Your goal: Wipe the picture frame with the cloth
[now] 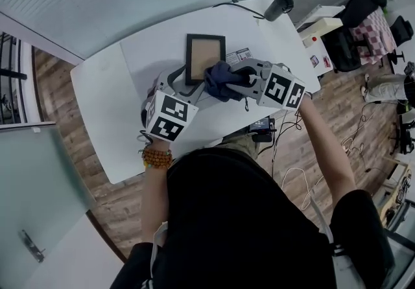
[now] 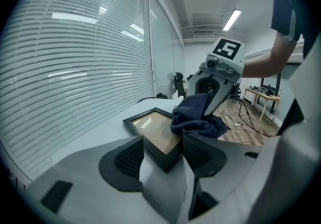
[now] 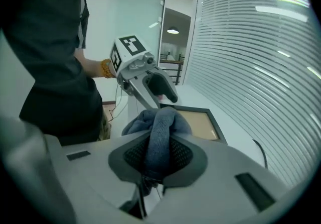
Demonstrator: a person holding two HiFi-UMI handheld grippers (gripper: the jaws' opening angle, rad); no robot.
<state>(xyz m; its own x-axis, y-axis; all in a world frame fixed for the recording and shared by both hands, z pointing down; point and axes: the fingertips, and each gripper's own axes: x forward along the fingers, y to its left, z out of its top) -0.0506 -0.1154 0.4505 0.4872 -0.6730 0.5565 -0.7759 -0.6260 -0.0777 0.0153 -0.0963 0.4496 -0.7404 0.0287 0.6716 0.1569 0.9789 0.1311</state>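
A black picture frame [image 1: 205, 56] with a tan inside lies flat on the white table [image 1: 130, 87]. My left gripper [image 1: 185, 83] is shut on the frame's near edge; in the left gripper view the frame's corner [image 2: 161, 151] sits between the two pads. My right gripper [image 1: 237, 80] is shut on a bunched dark blue cloth [image 1: 220, 80], and that cloth [image 2: 198, 117] rests on the frame's near right part. In the right gripper view a fold of the cloth [image 3: 158, 127] is pinched between the pads, with the frame [image 3: 203, 122] just beyond it.
A black cylindrical object [image 1: 279, 4] with a cable stands at the table's far right corner. A small printed card [image 1: 238, 54] lies right of the frame. A white box [image 1: 321, 25], chairs and loose floor cables are to the right of the table.
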